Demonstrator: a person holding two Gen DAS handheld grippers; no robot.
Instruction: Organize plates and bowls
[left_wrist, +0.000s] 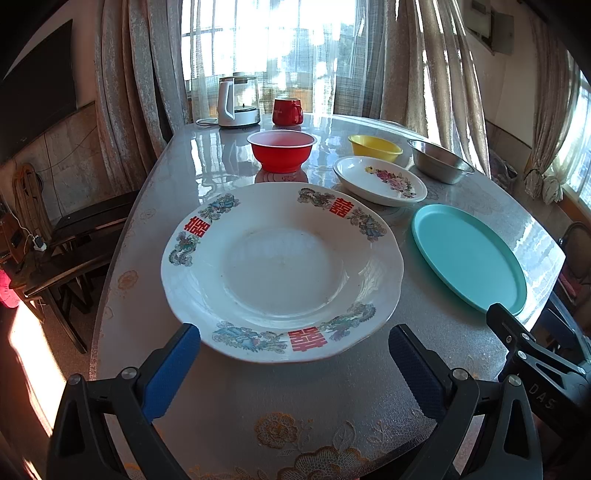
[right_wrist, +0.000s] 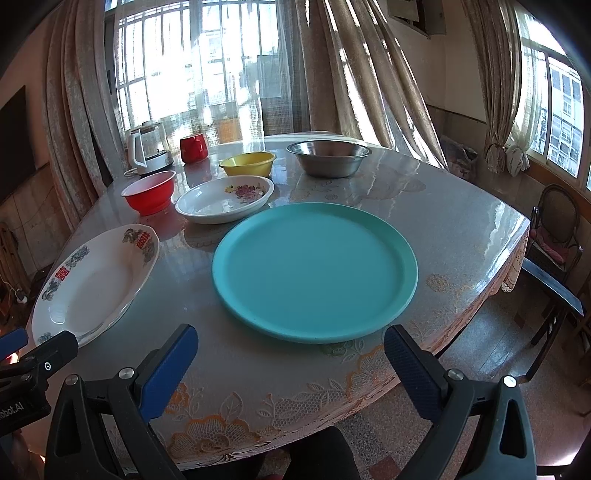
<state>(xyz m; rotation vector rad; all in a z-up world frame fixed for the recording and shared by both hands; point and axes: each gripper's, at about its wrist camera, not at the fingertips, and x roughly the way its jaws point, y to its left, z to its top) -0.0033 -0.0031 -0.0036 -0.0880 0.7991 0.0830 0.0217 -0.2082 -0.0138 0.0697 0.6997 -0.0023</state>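
A large white plate with red characters (left_wrist: 280, 273) (right_wrist: 92, 284) lies just beyond my left gripper (left_wrist: 293, 350), which is open and empty. A teal plate (right_wrist: 314, 269) (left_wrist: 469, 254) lies in front of my right gripper (right_wrist: 290, 350), also open and empty. Farther back sit a white oval dish with a flower print (left_wrist: 380, 181) (right_wrist: 225, 199), a red bowl (left_wrist: 281, 149) (right_wrist: 149, 192), a yellow bowl (left_wrist: 375, 147) (right_wrist: 248, 163) and a steel bowl (left_wrist: 439, 160) (right_wrist: 328, 157).
A kettle (left_wrist: 236, 99) (right_wrist: 147, 149) and a red mug (left_wrist: 287, 110) (right_wrist: 192, 147) stand at the far edge of the round table (left_wrist: 258, 398) (right_wrist: 461, 229). Dark chairs (left_wrist: 74, 240) (right_wrist: 554, 236) stand on both sides. Curtains hang behind.
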